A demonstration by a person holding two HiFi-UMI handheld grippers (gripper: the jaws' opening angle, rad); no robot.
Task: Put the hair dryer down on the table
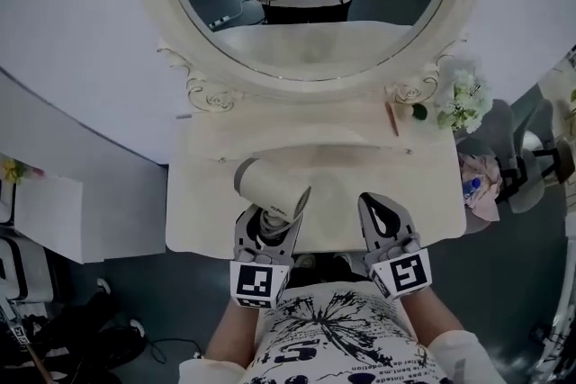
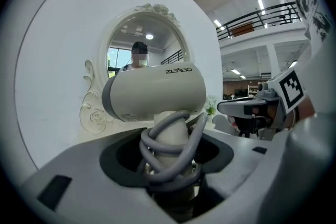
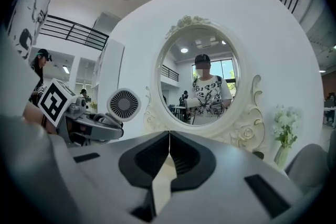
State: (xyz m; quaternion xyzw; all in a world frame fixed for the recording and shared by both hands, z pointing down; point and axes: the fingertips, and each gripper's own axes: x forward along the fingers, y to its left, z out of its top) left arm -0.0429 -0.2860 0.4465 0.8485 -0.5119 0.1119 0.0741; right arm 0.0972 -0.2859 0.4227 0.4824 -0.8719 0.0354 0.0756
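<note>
- Head view: mounted on the person's head and aimed forward and steeply down. It covers the dressing table (image 1: pixel 207 211), the left gripper (image 1: pixel 273 216) and right gripper (image 1: pixel 380 204) from above, and the oval mirror (image 1: pixel 306 40) beyond the fingertips.
- Left gripper view: mounted behind the fingers and looking along them at close range. The hair dryer (image 2: pixel 157 92) between the fingers fills the centre.
- Right gripper view: same mounting, facing the mirror ahead of the fingertips.
- Shared: all three views contain the mirror. Each gripper view shows the other gripper beside its own fingers.
</note>
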